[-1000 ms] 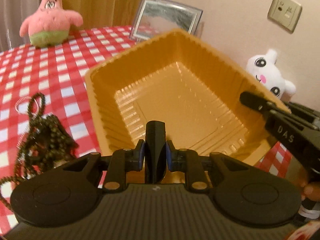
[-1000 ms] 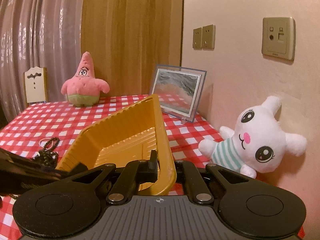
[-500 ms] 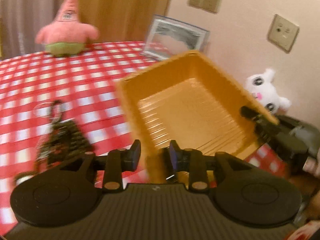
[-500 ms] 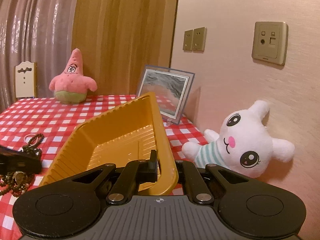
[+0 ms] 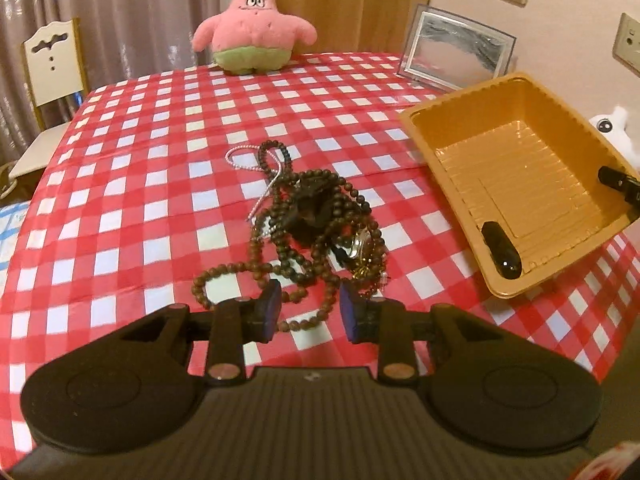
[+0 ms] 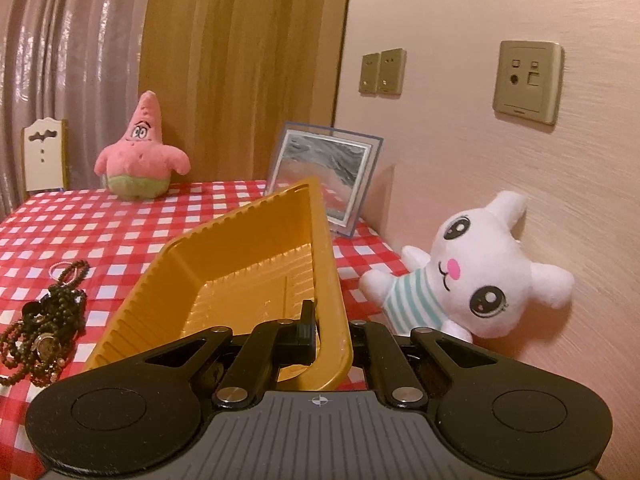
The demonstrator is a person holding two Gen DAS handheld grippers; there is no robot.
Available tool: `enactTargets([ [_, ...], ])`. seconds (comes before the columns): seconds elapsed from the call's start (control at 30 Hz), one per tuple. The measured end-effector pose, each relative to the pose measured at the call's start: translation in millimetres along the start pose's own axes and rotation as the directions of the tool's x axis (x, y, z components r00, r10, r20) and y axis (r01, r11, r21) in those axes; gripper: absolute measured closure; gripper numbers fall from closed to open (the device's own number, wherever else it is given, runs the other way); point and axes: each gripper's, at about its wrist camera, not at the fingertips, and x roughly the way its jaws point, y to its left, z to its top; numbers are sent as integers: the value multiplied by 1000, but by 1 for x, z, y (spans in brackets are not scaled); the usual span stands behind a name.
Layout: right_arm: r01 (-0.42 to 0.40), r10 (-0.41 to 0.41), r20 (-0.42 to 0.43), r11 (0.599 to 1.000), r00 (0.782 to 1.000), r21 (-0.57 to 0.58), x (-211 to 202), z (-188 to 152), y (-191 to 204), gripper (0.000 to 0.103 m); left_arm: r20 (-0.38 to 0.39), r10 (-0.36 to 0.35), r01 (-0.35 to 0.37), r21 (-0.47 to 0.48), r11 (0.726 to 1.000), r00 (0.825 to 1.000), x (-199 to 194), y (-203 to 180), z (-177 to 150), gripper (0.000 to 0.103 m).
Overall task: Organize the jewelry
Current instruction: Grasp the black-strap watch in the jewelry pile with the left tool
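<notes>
Red-and-white checked cloth covers the surface (image 5: 132, 184), with a pink star plush (image 5: 256, 20) at the far edge, a framed picture (image 5: 456, 50) far right, and a white plush cat (image 6: 472, 276) against the wall.

Progress looks early. One small dark oblong piece (image 5: 500, 250) lies in the near corner of the orange tray (image 5: 464, 108), which sits to the right, tipped up on its right side. What the piece is I cannot tell. The rest of the jewelry, a tangle of dark bead strands (image 5: 320, 224) with a pale thin cord (image 5: 248, 158) looped at its far side and a small glinting pendant among the beads, lies on the cloth near the middle, apart from the tray. All of that appears left to move.

The left tool (image 5: 308, 312) hangs just above the near end of the bead tangle, its blue pads spread apart with nothing between them. The right tool (image 6: 332, 336) is clamped on the tray's right rim, one finger inside the wall and one outside.

Against the frame a second ago, the left tool then pinched the dark piece over the tray; now it has let go, the piece rests inside, and the tool has swung left to the beads. The right tool's grip on the rim is unchanged.
</notes>
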Motion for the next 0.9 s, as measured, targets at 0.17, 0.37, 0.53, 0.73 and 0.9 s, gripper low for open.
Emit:
enactTargets([
  [0.17,44,-44,-11,999,999,3,-5,0,9,98,15,-30,29,38,999,999,8,7,14,75],
  [0.37,94,-94,-16,995,995,16,-6,-1,18,98,13,-57,56,75,996,998,20,10,25,75],
  [0.53,116,-115,-24,993,993,25,-5,-2,22,98,-8,-71,71,111,991,997,39,12,36,76],
  [0.73,131,-130,-31,991,991,33,-4,-1,26,98,-16,-84,85,166,982,996,63,8,52,78],
  [0.9,134,-133,-38,990,990,40,-2,-1,26,98,-50,-82,91,217,972,995,89,3,61,82],
])
